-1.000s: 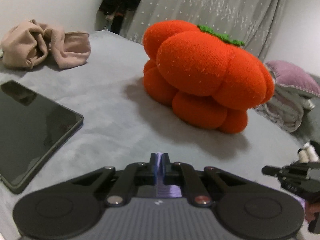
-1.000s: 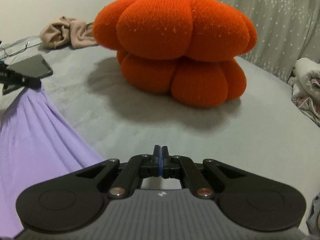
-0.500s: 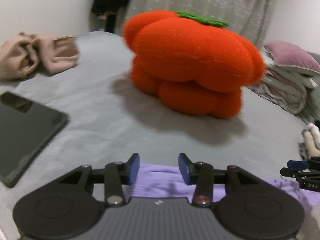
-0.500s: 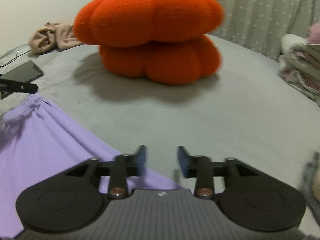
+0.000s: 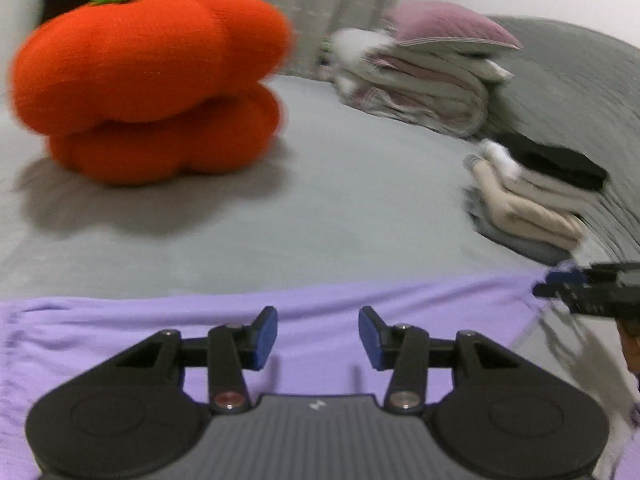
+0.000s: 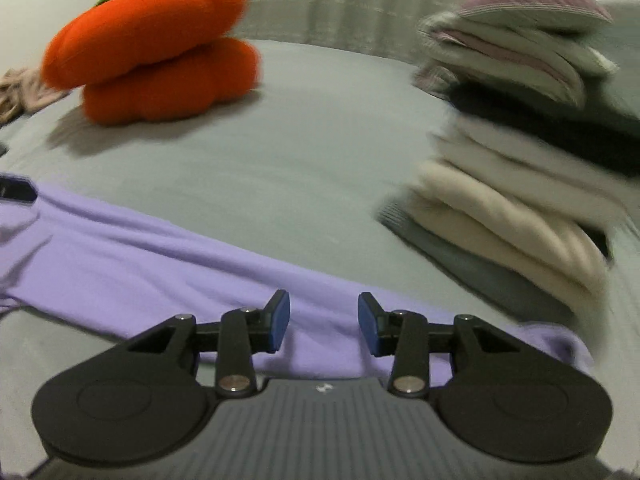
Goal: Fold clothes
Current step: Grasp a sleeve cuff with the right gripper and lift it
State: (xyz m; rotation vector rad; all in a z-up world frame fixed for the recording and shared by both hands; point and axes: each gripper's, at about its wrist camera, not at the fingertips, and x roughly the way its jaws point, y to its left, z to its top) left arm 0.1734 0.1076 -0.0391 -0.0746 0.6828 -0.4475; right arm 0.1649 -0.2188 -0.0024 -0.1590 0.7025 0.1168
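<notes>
the purple cloth (image 5: 320, 304) lies flat in a long strip on the grey bed (image 5: 340, 208), right under both claws. the left claw (image 5: 318, 334) is spread apart, with its blue pads (image 5: 267, 334) over the cloth and nothing pinched between them. the right claw (image 6: 323, 322) is spread apart too, above the purple cloth (image 6: 168, 256), and it holds nothing. in the left view the tip of the right claw (image 5: 592, 290) shows at the right edge, by the end of the cloth. a big orange pumpkin pillow (image 5: 148, 80) sits farther back on the bed. a pile of folded clothes (image 6: 516, 216) sits to the right, near the cloth but not touching it. behind it is a heap of bedding (image 6: 520, 44). the pictures are a bit blurry.
</notes>
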